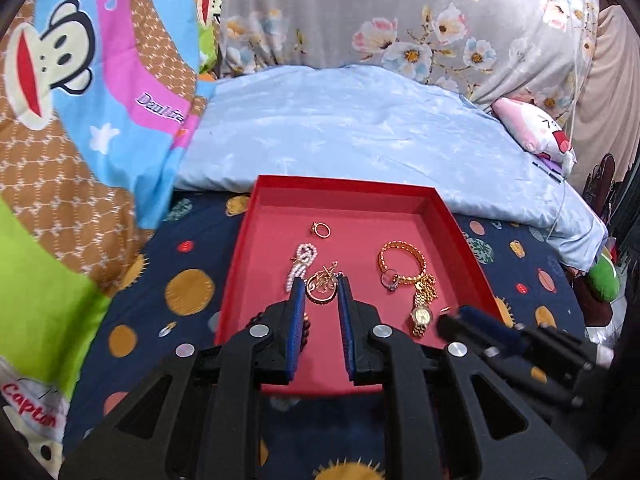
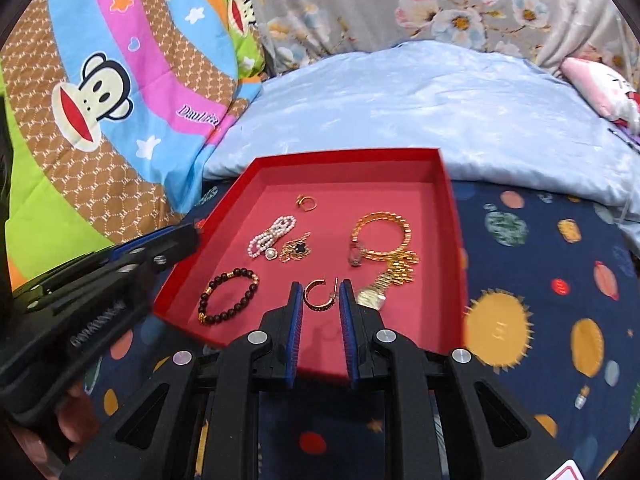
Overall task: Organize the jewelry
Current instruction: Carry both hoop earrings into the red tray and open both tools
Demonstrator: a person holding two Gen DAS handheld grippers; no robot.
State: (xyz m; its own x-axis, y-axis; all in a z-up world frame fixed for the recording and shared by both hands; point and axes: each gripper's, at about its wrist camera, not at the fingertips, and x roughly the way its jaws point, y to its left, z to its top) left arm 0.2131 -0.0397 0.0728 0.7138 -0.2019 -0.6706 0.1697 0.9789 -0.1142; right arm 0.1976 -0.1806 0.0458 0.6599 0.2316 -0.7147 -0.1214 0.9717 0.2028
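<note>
Jewelry lies scattered in the red tray (image 2: 454,240) on the bed: light, slippery, tangle-prone. Pinch the hoop earring (image 2: 316,296) by its rim. Left hand-held gripper (image 1: 320,288) and right hand-held gripper (image 2: 320,290) stand narrowly parted, empty.

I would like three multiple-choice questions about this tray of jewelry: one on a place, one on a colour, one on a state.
1. Where does the bead bracelet lie?
A. in the tray's near left corner
B. on the blue quilt
C. around the watch

2. What colour is the tray?
A. green
B. red
C. white

3. What is between the right gripper's fingers?
A. the pearl strand
B. the small ring
C. nothing held

Answers:
1 A, it lies inside the tray by the near left wall.
2 B, walls and floor are red.
3 C, the fingers hang above the hoop earring with a gap, gripping nothing.
</note>
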